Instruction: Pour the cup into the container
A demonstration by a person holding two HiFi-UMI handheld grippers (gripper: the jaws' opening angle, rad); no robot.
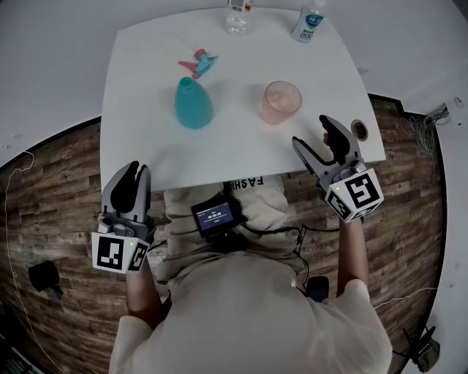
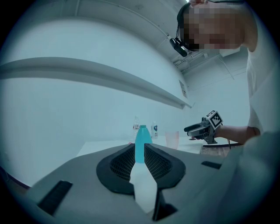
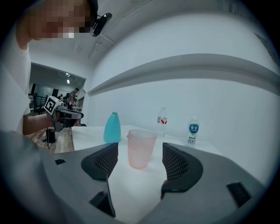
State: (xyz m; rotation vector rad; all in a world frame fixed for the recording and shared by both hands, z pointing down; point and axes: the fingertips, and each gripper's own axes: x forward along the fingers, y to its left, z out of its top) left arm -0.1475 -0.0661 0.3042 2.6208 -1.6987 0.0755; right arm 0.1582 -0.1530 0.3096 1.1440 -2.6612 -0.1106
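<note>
pink cup (image 1: 281, 102) stands upright on the white table (image 1: 135, 117), right of centre. it is just ahead of the right gripper (image 1: 313, 131) but clear of it, not touching. right gripper's jaws are apart with nothing gripped. its own view shows the cup framed in the gap, further out than the pads. left gripper (image 1: 131, 168) hangs off the near table edge, well away from everything, jaws only narrowly apart and empty. the teal bottle (image 1: 194, 104), which i take as the container, stands left of the cup with clear table between them. its neck is open, and a pink and teal spray head (image 1: 199, 63) lies behind it. 2 clear water bottles (image 1: 238, 16) sit at the far edge. step looks like pre-grasp, nothing poured yet. the cup looks like thin translucent plastic with a pebbled wall, so probably light, a bit springy and not very slippery. the lower part reads denser pink, maybe liquid, can't confirm. best hold is likely across the mid wall, slightly above the middle, pads on opposite sides and squeezed gently. a hard squeeze could ovalise the rim and slop the contents. the cup tapers toward the base, so a low grip may let it slide up and out. the bottle mouth is far narrower than the cup rim, so spill risk is high. the bottle looks light and may tip if the cup knocks it.
</note>
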